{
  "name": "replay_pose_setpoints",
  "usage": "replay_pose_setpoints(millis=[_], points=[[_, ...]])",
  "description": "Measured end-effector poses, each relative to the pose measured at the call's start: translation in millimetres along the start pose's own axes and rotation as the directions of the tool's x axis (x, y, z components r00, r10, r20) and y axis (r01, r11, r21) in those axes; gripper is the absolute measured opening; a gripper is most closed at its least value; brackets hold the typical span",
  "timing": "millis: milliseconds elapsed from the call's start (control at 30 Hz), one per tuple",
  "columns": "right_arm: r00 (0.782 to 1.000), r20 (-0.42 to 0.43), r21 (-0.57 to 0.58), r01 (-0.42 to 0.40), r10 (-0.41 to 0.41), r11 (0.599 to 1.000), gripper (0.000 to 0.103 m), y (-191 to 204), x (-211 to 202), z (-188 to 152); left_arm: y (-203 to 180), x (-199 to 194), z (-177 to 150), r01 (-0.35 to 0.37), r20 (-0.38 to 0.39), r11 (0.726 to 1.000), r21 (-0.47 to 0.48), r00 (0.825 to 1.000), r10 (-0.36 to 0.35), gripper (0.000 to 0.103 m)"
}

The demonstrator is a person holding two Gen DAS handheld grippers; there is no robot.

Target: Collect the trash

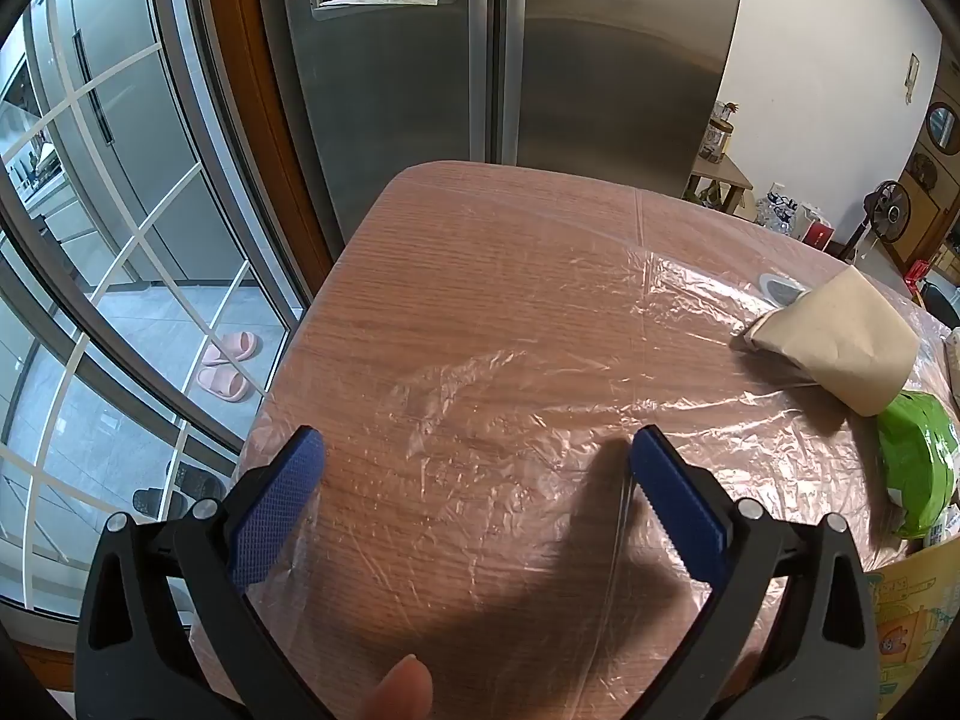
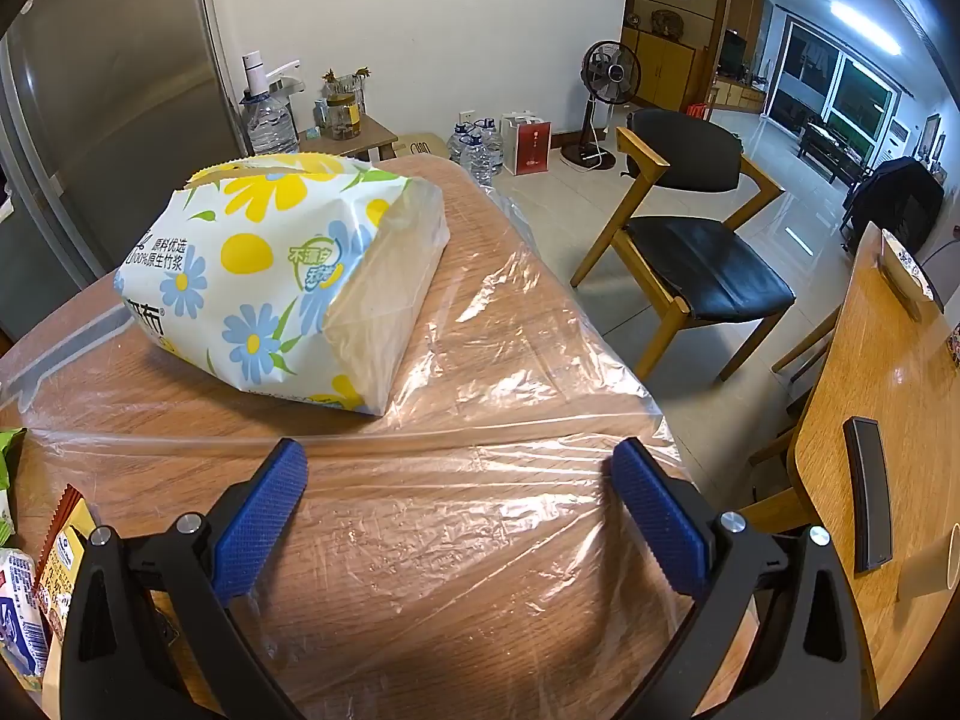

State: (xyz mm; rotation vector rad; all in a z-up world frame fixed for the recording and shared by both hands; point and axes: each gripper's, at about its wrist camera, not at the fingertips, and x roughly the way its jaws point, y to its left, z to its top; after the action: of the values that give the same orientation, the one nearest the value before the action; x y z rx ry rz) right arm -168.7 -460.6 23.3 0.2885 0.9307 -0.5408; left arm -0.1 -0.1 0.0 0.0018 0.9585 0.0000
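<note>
Both grippers, left (image 1: 477, 456) and right (image 2: 459, 468), released over clear plastic bag (image 2: 456, 540) on table (image 1: 456, 222). Trash: snack wrappers (image 2: 36, 564) near left, green packet (image 1: 915, 462) at right. Step, prob.: bag prep; next needs pinching bag's edge.

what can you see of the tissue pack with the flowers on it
The tissue pack is a soft plastic wrapper, white with yellow and blue flowers and green leaves, plus printed Chinese text. Its near end is clear film showing beige tissue inside. The top has a torn or opened zigzag edge. It lies tilted on the clear plastic sheet covering the wooden table, beyond the open right hand-held gripper, which is not touching it.
</note>
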Motion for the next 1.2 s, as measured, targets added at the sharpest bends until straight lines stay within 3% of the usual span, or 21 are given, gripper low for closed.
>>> replay_pose_setpoints(millis=[1200], points=[[1.000, 0.001, 0.006, 0.010, -0.010, 1.000, 0.099, 0.0, 1.2, 2.2, 0.0, 0.1, 0.0, 0.001, -0.002, 1.000, 0.000, 1.000, -0.001, 0.102]])
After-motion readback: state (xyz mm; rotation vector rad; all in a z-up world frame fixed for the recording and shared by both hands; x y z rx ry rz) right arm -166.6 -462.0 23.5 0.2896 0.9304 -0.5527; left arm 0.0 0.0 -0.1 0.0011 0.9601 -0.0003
